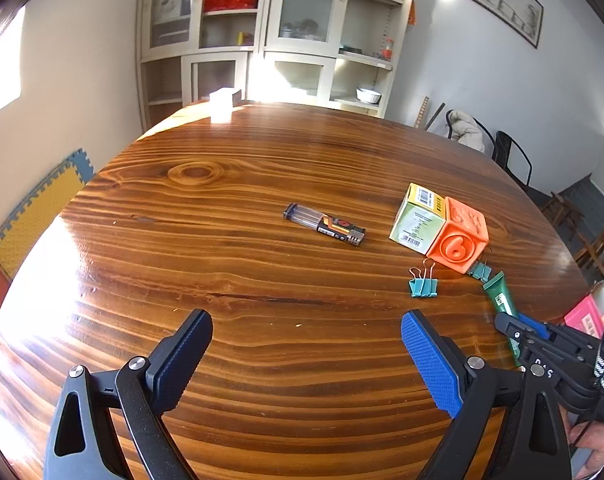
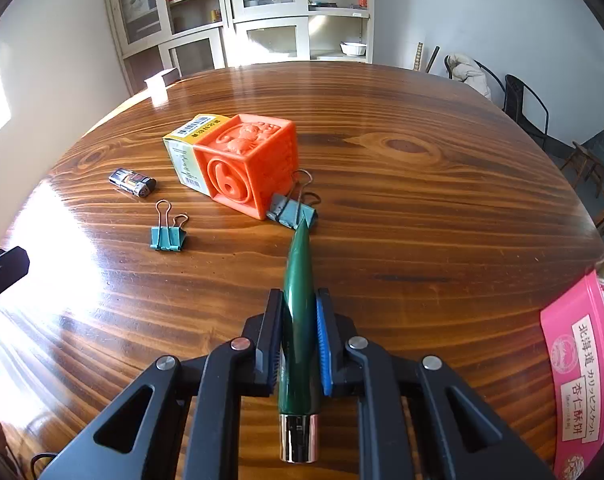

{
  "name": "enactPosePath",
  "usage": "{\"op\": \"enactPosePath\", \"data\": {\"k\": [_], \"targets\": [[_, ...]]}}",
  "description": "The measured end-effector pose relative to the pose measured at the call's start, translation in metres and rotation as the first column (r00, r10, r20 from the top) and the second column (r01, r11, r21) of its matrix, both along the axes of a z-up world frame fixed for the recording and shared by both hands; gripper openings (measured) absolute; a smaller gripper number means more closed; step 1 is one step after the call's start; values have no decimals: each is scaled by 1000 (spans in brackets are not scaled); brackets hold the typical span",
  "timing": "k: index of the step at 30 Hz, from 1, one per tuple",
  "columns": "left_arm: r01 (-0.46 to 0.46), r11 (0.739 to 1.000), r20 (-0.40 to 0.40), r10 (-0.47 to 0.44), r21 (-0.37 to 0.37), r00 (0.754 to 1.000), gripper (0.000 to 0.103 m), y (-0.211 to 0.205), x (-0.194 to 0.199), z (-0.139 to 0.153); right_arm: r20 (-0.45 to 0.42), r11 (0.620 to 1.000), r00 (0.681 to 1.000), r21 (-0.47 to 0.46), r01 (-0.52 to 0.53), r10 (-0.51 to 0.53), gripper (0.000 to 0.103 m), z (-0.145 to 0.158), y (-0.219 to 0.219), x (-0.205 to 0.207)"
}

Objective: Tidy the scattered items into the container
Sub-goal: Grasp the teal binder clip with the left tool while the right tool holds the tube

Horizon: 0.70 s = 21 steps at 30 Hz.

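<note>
The right gripper (image 2: 298, 340) pinches a green tube (image 2: 298, 300) between its pads; its metallic cap sits nearest the camera, and its long axis runs away toward the flat crimped end, beside a teal binder clip (image 2: 292, 212). The left gripper (image 1: 306, 360) hangs spread and empty over the wooden table (image 1: 262, 160). The pink container (image 2: 578, 368) waits right. Farther out, another binder clip (image 2: 168, 236), an orange cube (image 2: 246, 164), a small carton (image 2: 186, 148) and a lighter (image 2: 132, 182) still lie loose, so most of the tidying appears undone.

Your table (image 2: 422, 208) is glossy varnished wood; at eleven o'clock, the orange block (image 2: 246, 164) looks matt and embossed. Your green tube (image 2: 298, 280) is shiny, with a mirror-bright metal cap (image 2: 299, 436).
</note>
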State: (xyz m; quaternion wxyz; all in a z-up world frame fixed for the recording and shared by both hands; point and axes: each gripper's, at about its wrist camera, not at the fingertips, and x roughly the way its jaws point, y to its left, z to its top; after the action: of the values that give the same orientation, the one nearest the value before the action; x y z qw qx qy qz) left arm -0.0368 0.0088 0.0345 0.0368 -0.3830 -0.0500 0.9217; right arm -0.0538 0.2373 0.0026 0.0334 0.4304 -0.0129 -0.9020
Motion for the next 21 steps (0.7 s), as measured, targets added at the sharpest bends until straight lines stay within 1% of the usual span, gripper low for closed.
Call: {"op": "enactPosePath", "data": {"k": [3, 8, 12, 17, 21], "targets": [[27, 999, 5, -27, -21, 1000, 97, 11, -3, -5, 1, 1000, 1000, -27, 6, -6, 17, 0, 6, 2], [64, 998, 42, -63, -10, 997, 97, 29, -15, -13, -25, 998, 1000, -68, 14, -16, 17, 7, 16, 8], [83, 996, 69, -82, -24, 994, 97, 46, -25, -19, -44, 995, 999, -99, 19, -23, 17, 14, 24, 12], [109, 990, 69, -103, -87, 992, 97, 76, -36, -22, -51, 988, 997, -145, 45, -53, 17, 19, 39, 14], [105, 986, 70, -97, -133, 993, 97, 97, -50, -25, -64, 984, 995, -169, 60, -71, 17, 24, 48, 18]]}}
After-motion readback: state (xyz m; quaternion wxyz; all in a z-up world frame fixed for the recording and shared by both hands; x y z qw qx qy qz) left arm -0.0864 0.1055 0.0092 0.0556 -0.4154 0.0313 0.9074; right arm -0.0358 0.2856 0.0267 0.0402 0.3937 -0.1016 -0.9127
